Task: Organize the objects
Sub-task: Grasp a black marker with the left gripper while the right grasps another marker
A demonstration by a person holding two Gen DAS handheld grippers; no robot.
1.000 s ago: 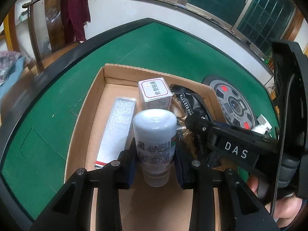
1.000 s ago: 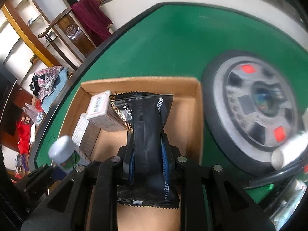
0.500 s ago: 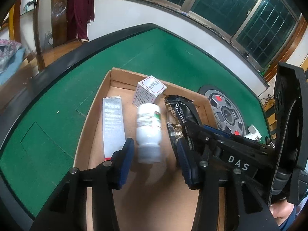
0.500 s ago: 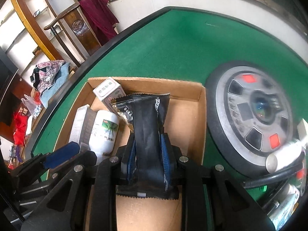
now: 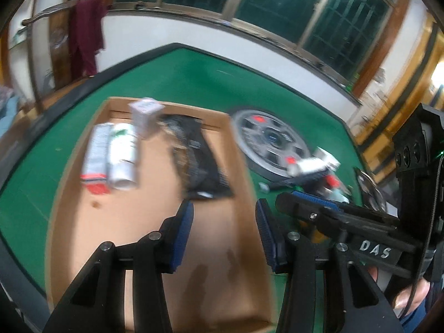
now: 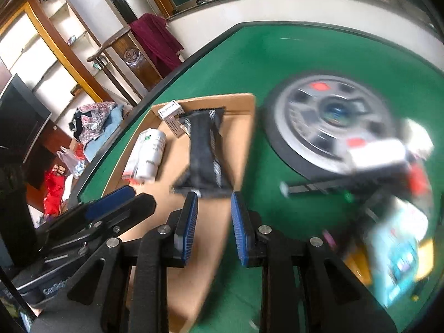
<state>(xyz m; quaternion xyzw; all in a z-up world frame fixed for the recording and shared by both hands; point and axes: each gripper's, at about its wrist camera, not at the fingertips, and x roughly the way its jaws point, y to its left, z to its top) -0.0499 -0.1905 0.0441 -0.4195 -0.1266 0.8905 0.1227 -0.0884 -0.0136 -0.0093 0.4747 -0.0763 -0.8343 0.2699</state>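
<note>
A flat cardboard box (image 5: 155,272) (image 6: 244,102) lies on the green table. In it lie a white bottle (image 5: 123,155) (image 6: 151,156), a white-and-red tube (image 5: 95,158) beside it, a small white carton (image 5: 145,116) (image 6: 172,116) at the far end, and a black pouch (image 5: 198,158) (image 6: 206,158). My left gripper (image 5: 223,227) is open and empty above the box's near right side. My right gripper (image 6: 213,219) is open and empty just behind the pouch, and also shows in the left wrist view (image 5: 319,208).
A round grey disc with red marks (image 5: 270,144) (image 6: 330,119) is set into the table right of the box. Loose items are piled beyond it: a white tube (image 5: 308,165) (image 6: 374,152), a black stick (image 6: 316,186), a blue packet (image 6: 396,258). A chair with a maroon cloth (image 6: 155,38) stands past the table edge.
Both grippers have pulled back and swung right. The right gripper opened and let go of the black pouch, which now lies in the box. The left gripper stays open, away from the bottle.
</note>
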